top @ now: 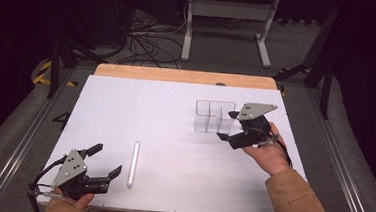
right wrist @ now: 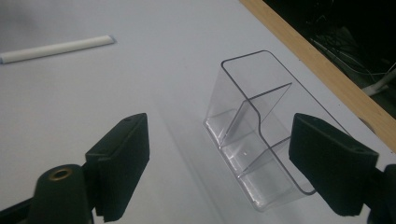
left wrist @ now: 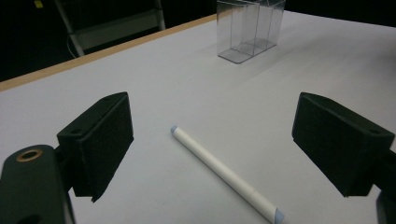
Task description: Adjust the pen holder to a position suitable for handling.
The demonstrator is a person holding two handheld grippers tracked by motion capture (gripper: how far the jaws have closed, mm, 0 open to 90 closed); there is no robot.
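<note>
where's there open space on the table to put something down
Most of the white table is bare: the whole far-left stretch beyond the white marker, and the middle between the marker and the clear organizer. It is tight at the far right, where the right hand-held gripper sits by the organizer.

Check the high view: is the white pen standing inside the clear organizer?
No, the white pen lies flat on the table, well apart from the clear organizer, whose compartments look empty.
</note>
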